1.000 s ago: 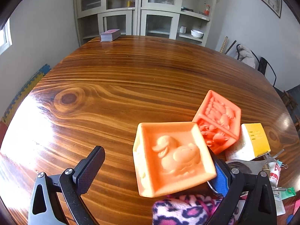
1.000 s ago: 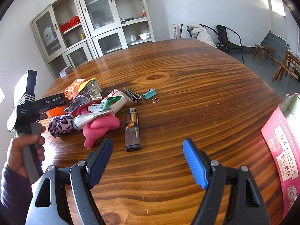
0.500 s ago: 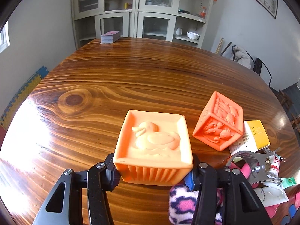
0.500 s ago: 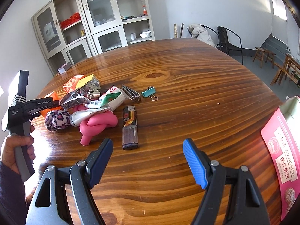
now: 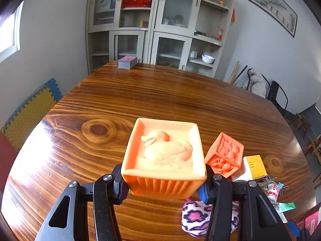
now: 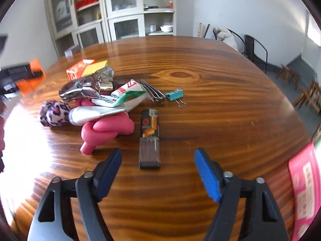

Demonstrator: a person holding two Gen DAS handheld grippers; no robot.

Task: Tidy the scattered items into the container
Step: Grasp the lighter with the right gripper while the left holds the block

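My left gripper (image 5: 163, 184) is shut on an orange duck block (image 5: 163, 156) and holds it above the wooden table (image 5: 140, 100). It also shows at the left edge of the right wrist view (image 6: 30, 76). A second orange block (image 5: 224, 154) stands to its right. My right gripper (image 6: 158, 168) is open and empty, just short of a dark lighter (image 6: 150, 136). Beyond lie a pink knotted toy (image 6: 108, 129), a leopard scrunchie (image 6: 53, 114), tubes (image 6: 120, 100), a metal clip tool (image 6: 80, 88), nail clippers (image 6: 153, 92) and a teal binder clip (image 6: 175, 95).
A pink and white container (image 6: 305, 184) sits at the right edge of the right wrist view. A yellow and white box (image 5: 252, 166) lies by the blocks. A card deck (image 5: 127, 61) rests at the table's far edge. Cabinets (image 5: 160, 26) stand behind.
My left gripper closed on the duck block and has lifted it. My right gripper moved closer to the lighter and stays open.
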